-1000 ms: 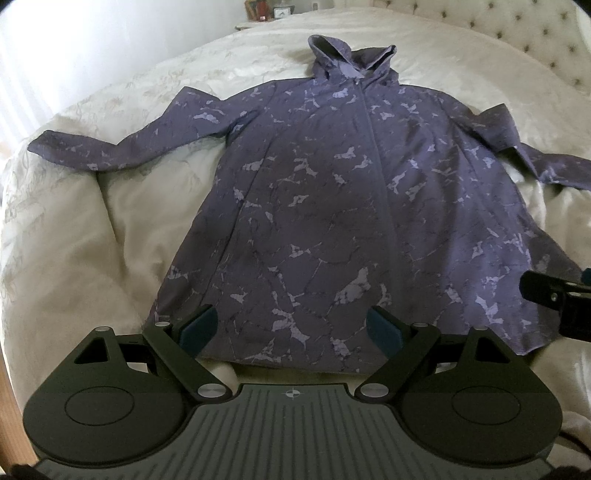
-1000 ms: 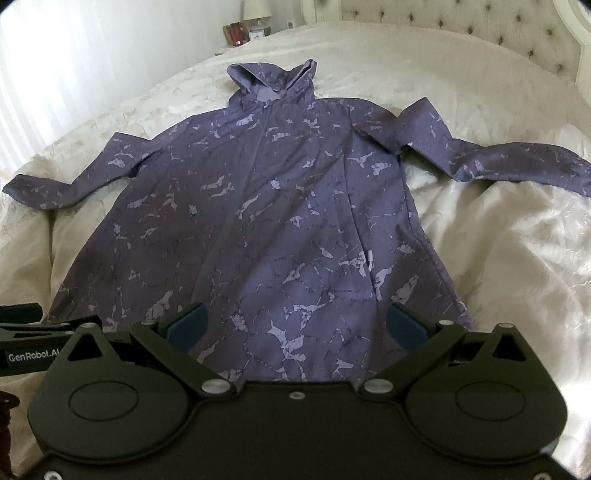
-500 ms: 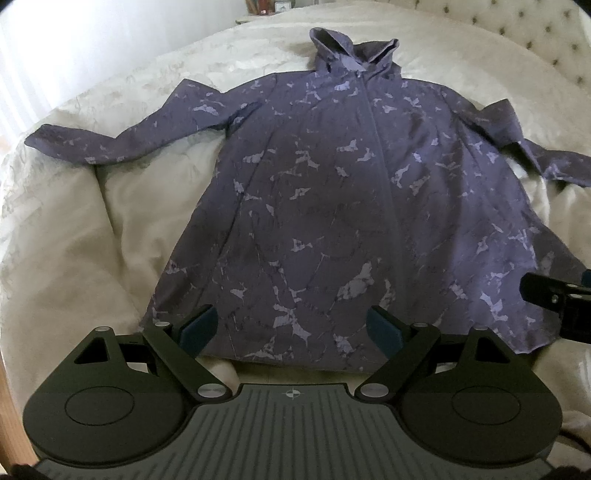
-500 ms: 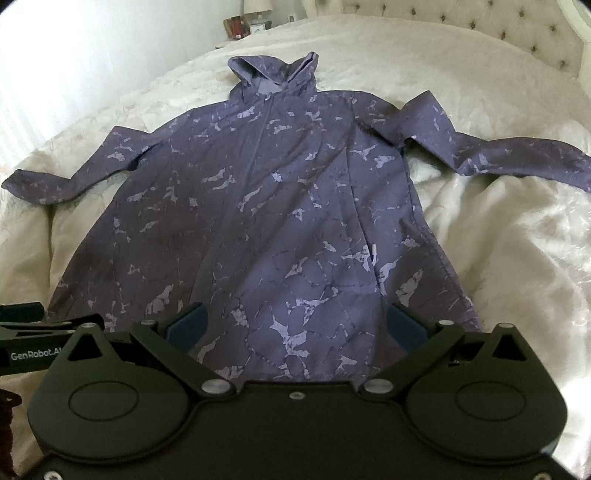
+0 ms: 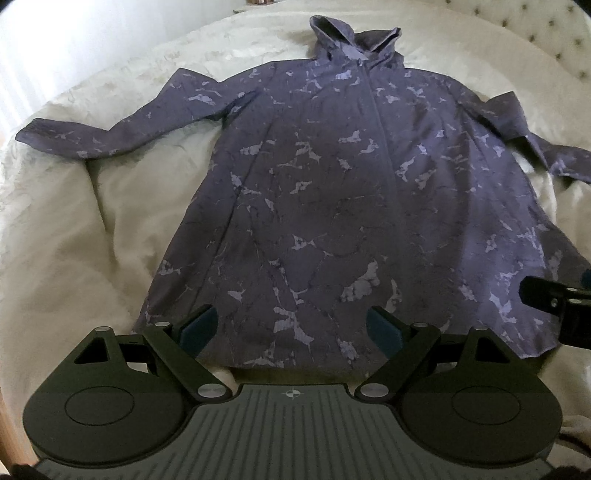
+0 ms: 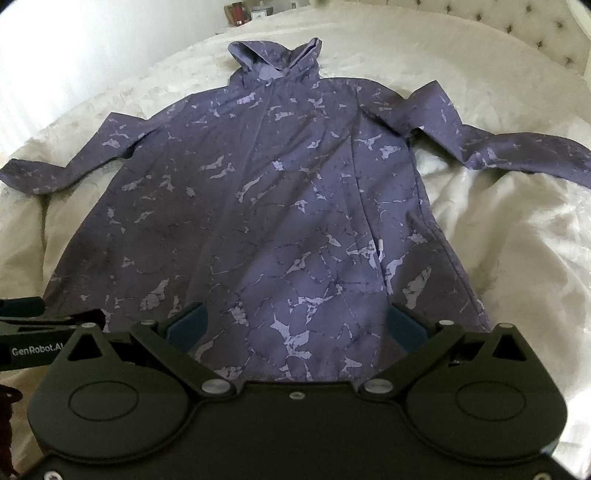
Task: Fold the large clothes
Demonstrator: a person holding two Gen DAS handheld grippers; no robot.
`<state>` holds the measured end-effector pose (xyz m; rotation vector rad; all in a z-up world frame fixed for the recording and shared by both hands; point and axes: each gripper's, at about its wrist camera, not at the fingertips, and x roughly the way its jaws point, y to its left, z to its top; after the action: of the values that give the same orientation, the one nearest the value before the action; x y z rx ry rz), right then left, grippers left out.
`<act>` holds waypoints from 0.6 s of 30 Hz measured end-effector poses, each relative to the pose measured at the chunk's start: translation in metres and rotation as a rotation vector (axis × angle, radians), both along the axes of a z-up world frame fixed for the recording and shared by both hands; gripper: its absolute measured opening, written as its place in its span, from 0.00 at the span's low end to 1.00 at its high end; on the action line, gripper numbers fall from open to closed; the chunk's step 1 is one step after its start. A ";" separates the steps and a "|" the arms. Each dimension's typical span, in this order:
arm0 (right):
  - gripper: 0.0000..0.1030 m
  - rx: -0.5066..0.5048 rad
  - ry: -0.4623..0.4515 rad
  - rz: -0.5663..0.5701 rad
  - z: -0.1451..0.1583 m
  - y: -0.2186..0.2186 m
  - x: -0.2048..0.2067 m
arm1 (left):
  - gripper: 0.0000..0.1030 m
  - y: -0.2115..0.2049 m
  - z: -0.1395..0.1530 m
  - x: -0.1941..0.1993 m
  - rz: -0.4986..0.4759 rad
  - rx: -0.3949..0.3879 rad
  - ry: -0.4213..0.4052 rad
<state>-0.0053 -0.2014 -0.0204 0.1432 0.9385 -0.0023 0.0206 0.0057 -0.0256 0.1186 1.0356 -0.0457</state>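
We have the coat (image 5: 332, 206) spread flat, front up, on the bed (image 5: 92, 240), hood (image 5: 354, 40) toward the headboard (image 6: 509, 22), hem nearest us; going left to right from the hood, one sleeve (image 5: 110, 136) lies out to the left, the other sleeve (image 6: 498, 147) to the right. Our left gripper (image 5: 291, 328) hangs over the hem with fingers spread and nothing between them; our right gripper (image 6: 295, 325) does the same. We judge the cloth thin, light, limp and perhaps slippery; a cuff or hem corner should give the surest hold.
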 end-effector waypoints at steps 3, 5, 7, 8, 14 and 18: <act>0.99 -0.004 0.011 -0.001 -0.001 0.000 0.005 | 0.85 0.000 -0.001 0.005 0.000 0.001 0.006; 0.99 -0.006 0.018 -0.002 -0.002 -0.001 0.008 | 0.85 0.000 -0.002 0.009 0.000 0.001 0.012; 0.99 -0.009 0.025 0.000 -0.003 -0.001 0.013 | 0.85 0.000 -0.002 0.015 0.001 0.000 0.017; 0.99 -0.012 0.028 0.001 -0.003 -0.001 0.015 | 0.85 0.001 -0.003 0.017 0.002 -0.001 0.019; 0.99 -0.015 0.041 0.016 -0.004 -0.002 0.034 | 0.85 0.003 -0.006 0.035 0.012 -0.003 0.036; 0.99 0.007 0.047 0.017 -0.006 -0.004 0.052 | 0.85 0.006 -0.008 0.049 0.026 0.002 0.043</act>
<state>0.0465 -0.2052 -0.0261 0.1418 0.9869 0.0136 0.0699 0.0120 -0.0340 0.1065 1.0797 -0.0241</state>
